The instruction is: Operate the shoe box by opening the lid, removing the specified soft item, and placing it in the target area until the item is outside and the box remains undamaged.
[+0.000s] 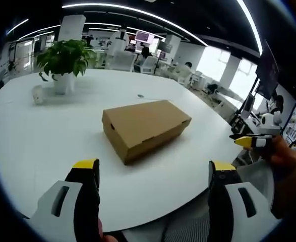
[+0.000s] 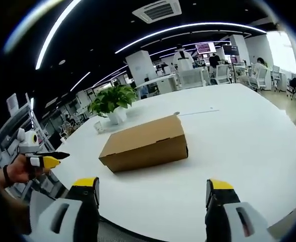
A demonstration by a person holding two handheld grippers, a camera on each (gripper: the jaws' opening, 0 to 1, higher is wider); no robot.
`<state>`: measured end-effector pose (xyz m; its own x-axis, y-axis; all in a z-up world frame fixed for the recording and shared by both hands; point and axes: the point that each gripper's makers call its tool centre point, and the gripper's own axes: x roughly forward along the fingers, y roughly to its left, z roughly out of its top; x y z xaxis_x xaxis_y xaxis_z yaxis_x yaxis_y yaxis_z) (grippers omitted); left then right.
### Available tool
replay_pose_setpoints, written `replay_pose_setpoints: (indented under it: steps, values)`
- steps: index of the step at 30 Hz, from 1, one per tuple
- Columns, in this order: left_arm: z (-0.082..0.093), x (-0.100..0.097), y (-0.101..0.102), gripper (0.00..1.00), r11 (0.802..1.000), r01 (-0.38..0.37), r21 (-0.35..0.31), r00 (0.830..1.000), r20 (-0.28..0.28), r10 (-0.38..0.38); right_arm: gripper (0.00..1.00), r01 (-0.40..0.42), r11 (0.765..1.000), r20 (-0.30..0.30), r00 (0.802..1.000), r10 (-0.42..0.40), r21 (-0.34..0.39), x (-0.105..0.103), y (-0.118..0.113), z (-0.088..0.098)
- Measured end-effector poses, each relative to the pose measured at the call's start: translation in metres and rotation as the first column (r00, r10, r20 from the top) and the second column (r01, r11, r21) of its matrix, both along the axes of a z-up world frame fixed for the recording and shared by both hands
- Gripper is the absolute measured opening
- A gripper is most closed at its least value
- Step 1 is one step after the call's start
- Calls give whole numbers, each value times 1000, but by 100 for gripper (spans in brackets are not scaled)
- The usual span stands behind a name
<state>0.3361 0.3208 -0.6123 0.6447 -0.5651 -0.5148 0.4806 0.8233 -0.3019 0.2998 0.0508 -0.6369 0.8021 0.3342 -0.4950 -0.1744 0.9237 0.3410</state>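
My left gripper [image 1: 154,174] has yellow tips over black fingers and pale grey bodies; my right gripper [image 2: 153,190] matches it. The shoe box [image 1: 144,127] is plain tan cardboard. The table [image 1: 37,136] is white. The potted plant [image 1: 64,58] has green leaves in a white pot.

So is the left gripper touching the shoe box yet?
Apart. In the left gripper view, bare table separates the left gripper from the shoe box.
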Motion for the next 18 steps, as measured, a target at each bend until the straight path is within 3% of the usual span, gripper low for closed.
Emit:
replay_pose_setpoints:
  steps: [18]
  values:
    - [0,0,18,88,998,-65,6,998,12,65,86,-82,996,-6,997,82,-15,10,9,2]
